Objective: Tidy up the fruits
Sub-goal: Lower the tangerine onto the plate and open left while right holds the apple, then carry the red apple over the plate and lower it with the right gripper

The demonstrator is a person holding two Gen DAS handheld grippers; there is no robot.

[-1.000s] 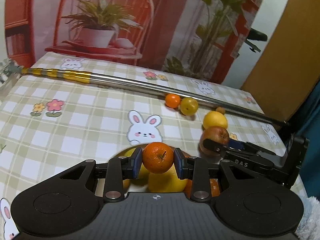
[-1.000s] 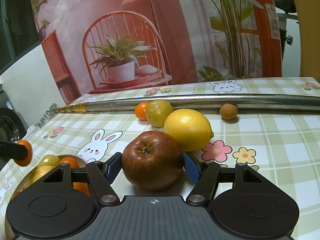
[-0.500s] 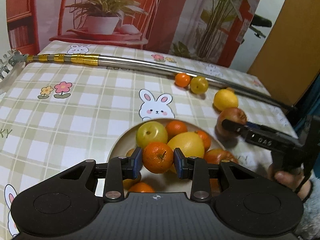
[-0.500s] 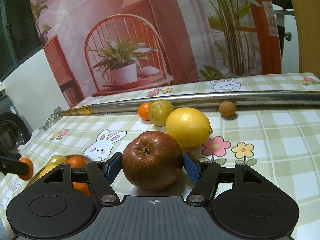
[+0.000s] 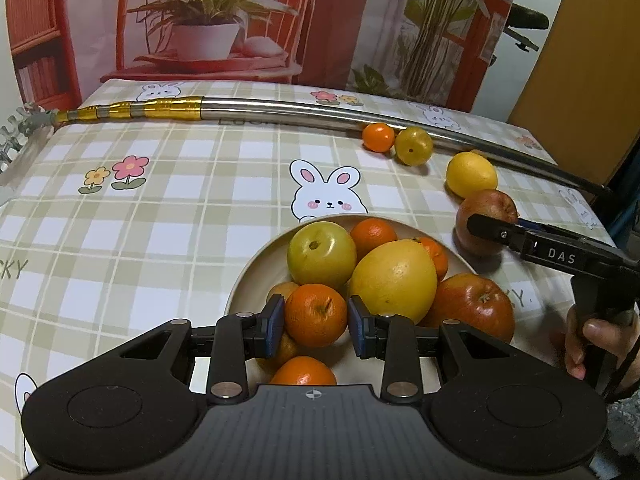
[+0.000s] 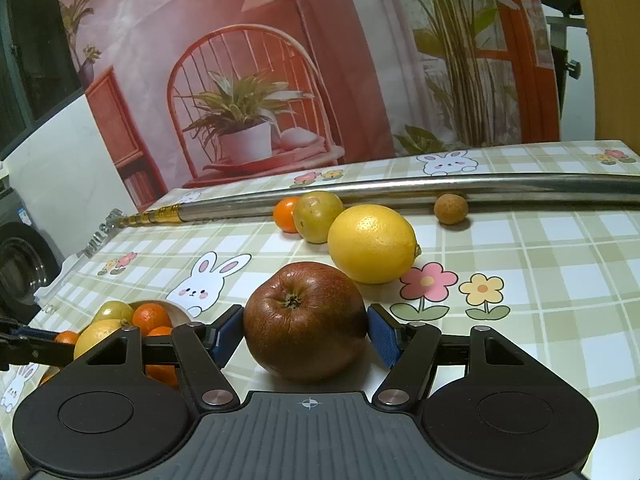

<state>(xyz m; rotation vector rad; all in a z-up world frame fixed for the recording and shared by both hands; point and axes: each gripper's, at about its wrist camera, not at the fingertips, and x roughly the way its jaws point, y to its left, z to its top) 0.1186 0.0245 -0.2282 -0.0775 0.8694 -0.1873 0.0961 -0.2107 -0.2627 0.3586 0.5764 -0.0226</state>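
Over the bowl (image 5: pixel 256 268), already heaped with fruit, the left gripper (image 5: pixel 316 320) pinches a mandarin (image 5: pixel 316 314), not yet dropped. Beside it, the right gripper (image 6: pixel 306 332) brackets an apple (image 6: pixel 306 320) on the cloth, pads touching or nearly so. A lemon (image 6: pixel 372 242), three small fruits remain.
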